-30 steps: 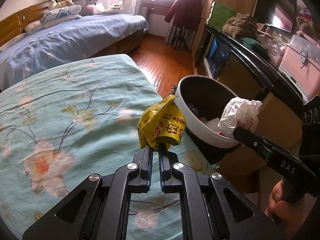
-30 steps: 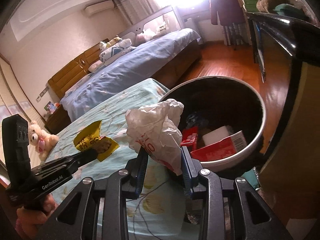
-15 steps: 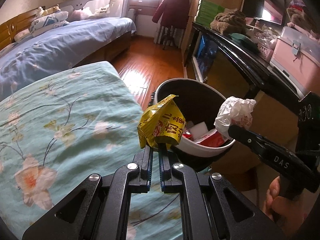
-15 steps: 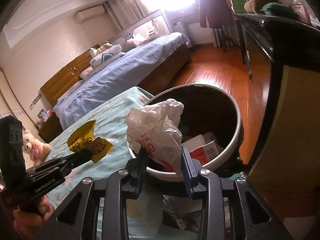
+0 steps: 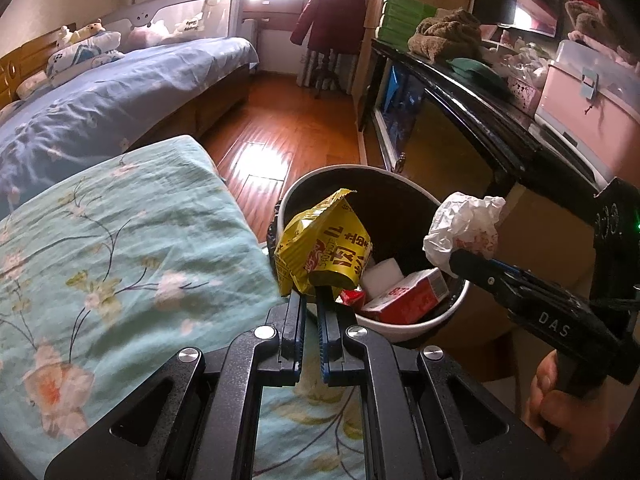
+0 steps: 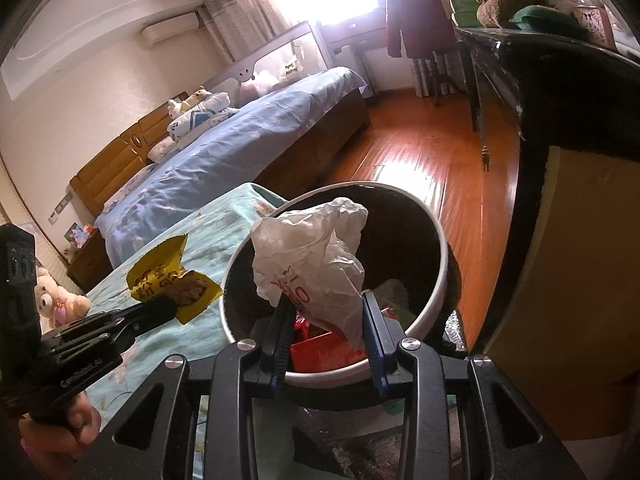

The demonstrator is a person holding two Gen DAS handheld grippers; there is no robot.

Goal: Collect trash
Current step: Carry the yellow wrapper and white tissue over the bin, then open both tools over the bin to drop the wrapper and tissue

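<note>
My left gripper (image 5: 311, 300) is shut on a yellow snack wrapper (image 5: 324, 249) and holds it over the near left rim of the white bin (image 5: 404, 326). It also shows in the right wrist view (image 6: 160, 306) with the wrapper (image 6: 168, 282). My right gripper (image 6: 326, 316) is shut on a crumpled white paper wrapper (image 6: 316, 258) above the bin (image 6: 438, 292). In the left wrist view the right gripper (image 5: 454, 258) holds the paper (image 5: 464, 228) over the bin's right rim. Red boxes (image 5: 408, 298) and other trash lie inside.
The bin stands on the wooden floor (image 5: 280, 128) between a bed with a teal floral cover (image 5: 120, 248) and a black cabinet (image 5: 500, 128). A second bed with a blue cover (image 5: 112, 100) lies beyond. A teddy bear (image 6: 60, 300) sits at the left.
Both grippers have moved toward the bin with their trash still held. The wrapper and the paper now hang over the bin's opening instead of short of it.
</note>
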